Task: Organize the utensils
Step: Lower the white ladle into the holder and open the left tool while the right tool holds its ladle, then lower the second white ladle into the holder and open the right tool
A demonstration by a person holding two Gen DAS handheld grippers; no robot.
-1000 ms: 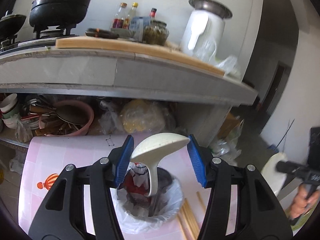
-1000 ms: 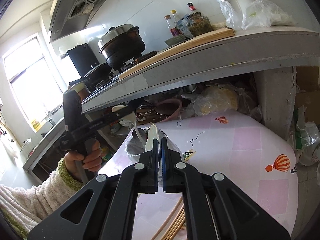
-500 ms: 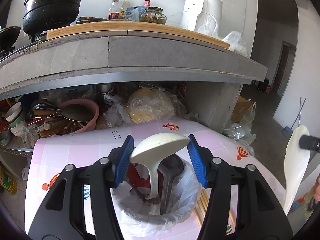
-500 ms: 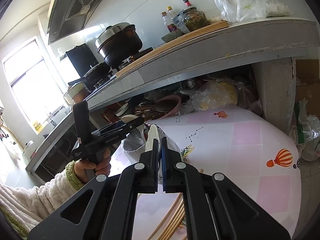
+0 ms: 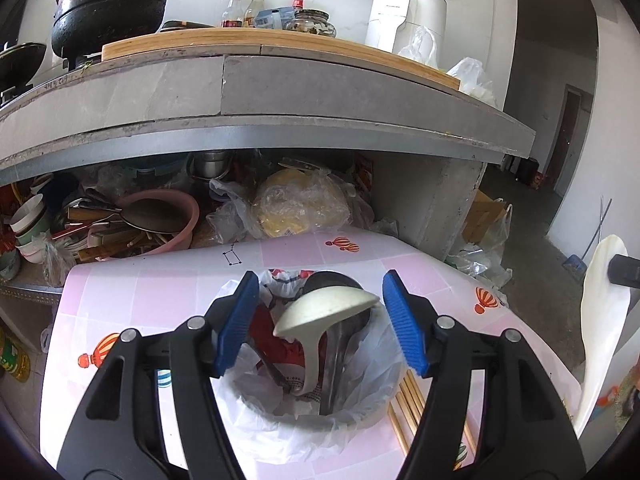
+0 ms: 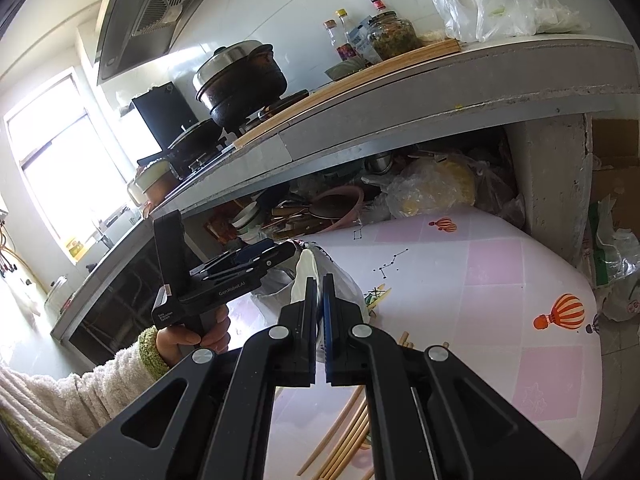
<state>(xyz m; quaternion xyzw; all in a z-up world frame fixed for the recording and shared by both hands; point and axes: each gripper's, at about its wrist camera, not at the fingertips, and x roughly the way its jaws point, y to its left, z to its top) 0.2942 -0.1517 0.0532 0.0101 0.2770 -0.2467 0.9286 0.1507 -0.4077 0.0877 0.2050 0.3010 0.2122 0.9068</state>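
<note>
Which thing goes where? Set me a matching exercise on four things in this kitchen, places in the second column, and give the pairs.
Things:
1. cream ladle
2. chopsticks
3. pink basin
4. white paddle

Places:
A. under the counter
B. clamped in the right gripper
C. standing in the bag-lined container
D. lying on the table beside the container

Pairs: 1-C, 2-D, 3-A, 4-B.
</note>
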